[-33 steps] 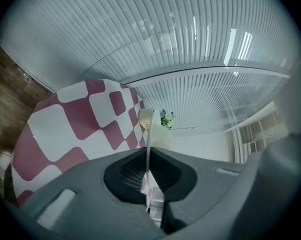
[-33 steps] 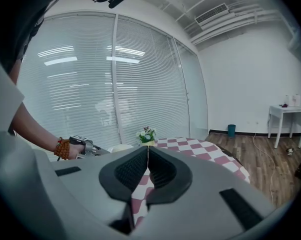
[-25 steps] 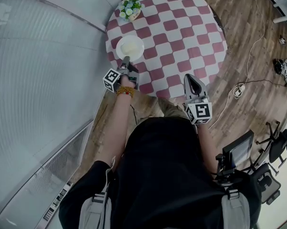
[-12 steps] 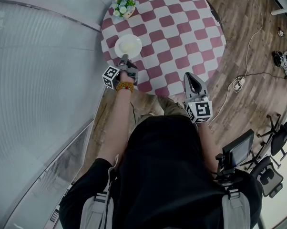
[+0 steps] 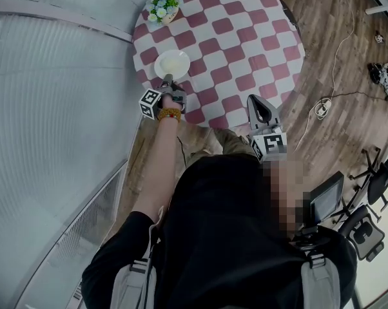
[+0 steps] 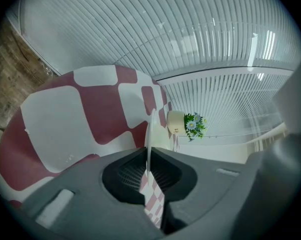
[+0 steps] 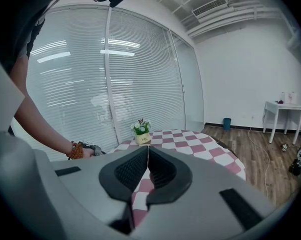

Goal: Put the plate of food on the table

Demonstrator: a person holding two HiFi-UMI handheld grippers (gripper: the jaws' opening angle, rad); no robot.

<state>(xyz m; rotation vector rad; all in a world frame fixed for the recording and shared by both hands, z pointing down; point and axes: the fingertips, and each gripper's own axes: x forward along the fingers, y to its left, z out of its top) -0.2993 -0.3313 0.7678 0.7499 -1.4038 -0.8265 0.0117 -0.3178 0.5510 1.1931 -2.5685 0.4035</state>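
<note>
A white plate (image 5: 172, 64) with pale food on it lies over the left part of the round table (image 5: 245, 37), which has a red-and-white checked cloth. My left gripper (image 5: 169, 80) is shut on the plate's near rim. In the left gripper view the plate (image 6: 151, 131) shows edge-on, pinched between the shut jaws of the left gripper (image 6: 149, 156). Whether the plate rests on the cloth I cannot tell. My right gripper (image 5: 258, 103) hangs at the table's near edge, shut and empty; in the right gripper view its jaws (image 7: 148, 154) meet.
A small pot of flowers (image 5: 162, 5) stands at the table's far left edge. A glass wall with blinds (image 5: 52, 76) runs along the left. On the wood floor to the right lie a cable (image 5: 323, 111) and office chairs (image 5: 374, 192).
The head camera has shifted a little. My left gripper still holds the plate at about the same spot over the table, and the right gripper has barely moved.
</note>
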